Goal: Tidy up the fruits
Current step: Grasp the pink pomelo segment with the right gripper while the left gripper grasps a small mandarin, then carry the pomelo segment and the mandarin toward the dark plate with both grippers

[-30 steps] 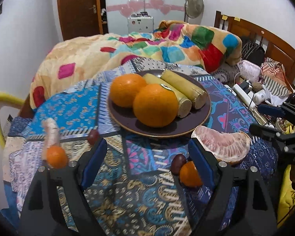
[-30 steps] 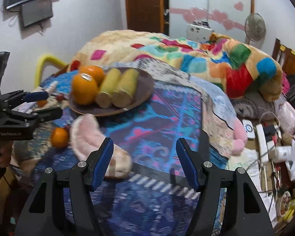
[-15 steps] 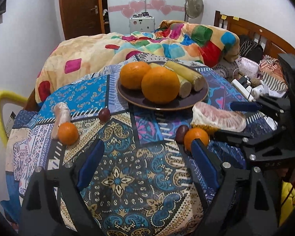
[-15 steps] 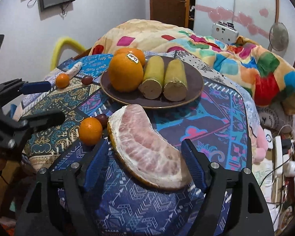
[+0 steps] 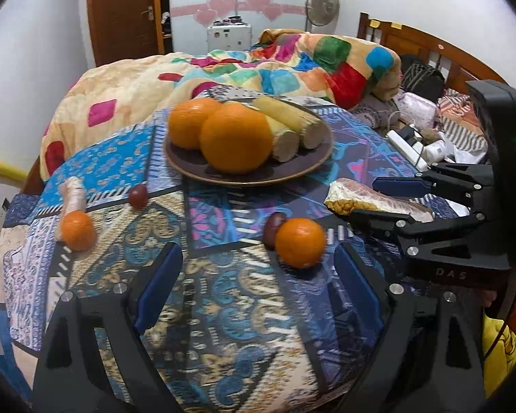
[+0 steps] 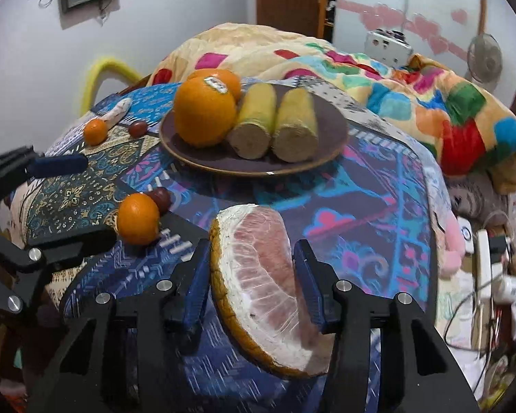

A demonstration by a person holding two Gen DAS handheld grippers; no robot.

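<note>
A dark plate (image 5: 313,165) (image 6: 330,127) on the patterned tablecloth holds two oranges (image 5: 235,143) (image 6: 204,117) and two corn pieces (image 5: 301,125) (image 6: 294,127). A pomelo wedge (image 6: 265,275) (image 5: 378,201) lies between the fingers of my right gripper (image 6: 253,275) (image 5: 378,201), which has closed in on its sides. My left gripper (image 5: 254,287) is open and empty, just short of a small tangerine (image 5: 301,246) (image 6: 137,218) with a dark red date (image 5: 273,229) (image 6: 160,196) beside it.
Another tangerine (image 5: 77,230) (image 6: 94,132), a pale root (image 5: 72,198) and a second date (image 5: 137,196) lie at the table's left. A colourful blanket (image 5: 292,65) on the bed lies behind. Cables and a power strip (image 6: 485,265) sit to the right.
My right gripper moved forward over the pomelo wedge and its fingers narrowed onto it. My left gripper drew back and lowered, so the plate looks farther off.
</note>
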